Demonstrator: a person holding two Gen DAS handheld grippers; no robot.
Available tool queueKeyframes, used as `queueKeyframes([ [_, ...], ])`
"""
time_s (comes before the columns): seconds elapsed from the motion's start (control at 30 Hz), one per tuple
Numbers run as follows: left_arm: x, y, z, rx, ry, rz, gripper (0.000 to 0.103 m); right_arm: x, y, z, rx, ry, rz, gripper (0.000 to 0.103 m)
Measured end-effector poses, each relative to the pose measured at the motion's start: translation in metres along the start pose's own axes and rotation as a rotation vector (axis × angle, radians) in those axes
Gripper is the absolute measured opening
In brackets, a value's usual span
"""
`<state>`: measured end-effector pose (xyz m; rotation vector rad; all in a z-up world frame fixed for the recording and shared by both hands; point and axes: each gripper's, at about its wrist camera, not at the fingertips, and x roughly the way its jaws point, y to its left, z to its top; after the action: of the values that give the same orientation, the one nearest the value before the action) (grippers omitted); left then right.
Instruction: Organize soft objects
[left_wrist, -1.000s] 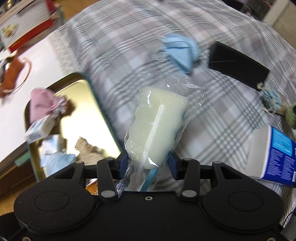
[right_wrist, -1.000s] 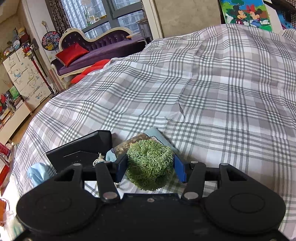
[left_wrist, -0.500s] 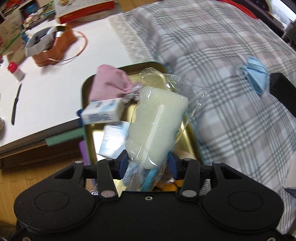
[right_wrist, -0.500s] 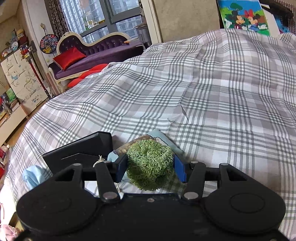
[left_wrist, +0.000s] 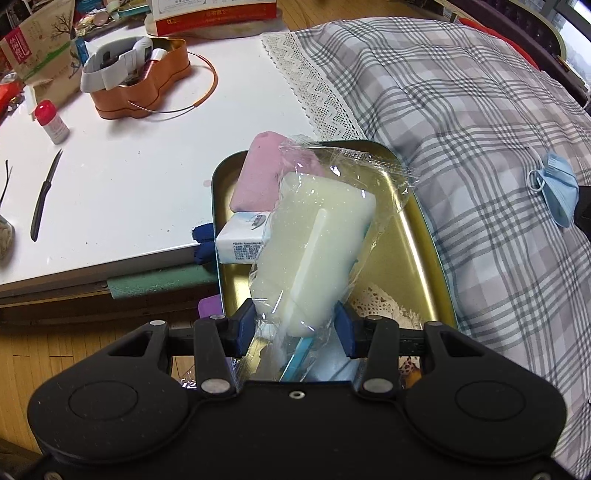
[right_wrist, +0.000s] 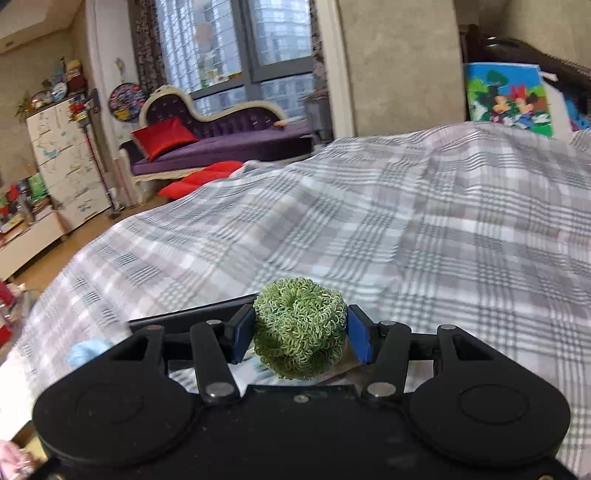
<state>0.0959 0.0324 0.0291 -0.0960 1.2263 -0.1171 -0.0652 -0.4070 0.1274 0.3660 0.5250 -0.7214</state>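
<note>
Checked bedding (left_wrist: 461, 122) fills both views, with a gold tray (left_wrist: 424, 236) on it beside a white table (left_wrist: 129, 184). Our left gripper (left_wrist: 295, 325) clamps a wrapped sponge (left_wrist: 314, 243) above the tray, where a pink cloth (left_wrist: 266, 173) and a tissue pack (left_wrist: 240, 247) lie. Our right gripper (right_wrist: 301, 334) squeezes a green scrubber (right_wrist: 299, 332) above the bed.

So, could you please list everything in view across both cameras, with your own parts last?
Pale sponge in clear wrap: one, between left jaws, over tray.
Gold metal tray: one, at bed edge.
Pink soft pouch: one, in tray.
White tissue pack: one, in tray.
Blue face mask: one, on plaid bedcover.
Copper tin: one, on white table.
Black knife: one, on table.
Green curly scrubber: one, between right jaws.
Purple sofa: one, by window.
Left gripper: shut on sponge.
Right gripper: shut on scrubber.
</note>
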Motion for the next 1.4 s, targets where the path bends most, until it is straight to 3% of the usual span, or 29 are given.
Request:
queueKeyframes([
  [0.37, -0.020, 0.021, 0.005, 0.003, -0.022, -0.017, 0.045, -0.054, 0.082, -0.011, -0.125, 0.161, 0.252, 0.053],
  [0.6, -0.017, 0.019, 0.014, 0.008, 0.010, -0.053, 0.045, -0.085, 0.152, -0.039, -0.288, 0.289, 0.450, 0.053],
  [0.73, -0.010, 0.009, 0.026, 0.013, 0.035, -0.082, 0.045, -0.097, 0.183, -0.060, -0.348, 0.361, 0.520, 0.053],
  [1.0, 0.013, -0.027, 0.051, 0.094, 0.078, -0.063, 0.046, -0.095, 0.235, -0.107, -0.454, 0.473, 0.539, 0.053],
  [1.07, 0.017, -0.032, 0.054, 0.109, 0.087, -0.041, 0.051, -0.088, 0.243, -0.115, -0.456, 0.506, 0.536, 0.053],
  [1.2, 0.012, -0.033, 0.054, 0.123, 0.054, -0.019, 0.066, -0.082, 0.253, -0.127, -0.463, 0.546, 0.531, 0.053],
  [1.4, -0.003, -0.016, 0.048, 0.090, 0.012, 0.011, 0.067, -0.074, 0.262, -0.138, -0.472, 0.573, 0.527, 0.053],
])
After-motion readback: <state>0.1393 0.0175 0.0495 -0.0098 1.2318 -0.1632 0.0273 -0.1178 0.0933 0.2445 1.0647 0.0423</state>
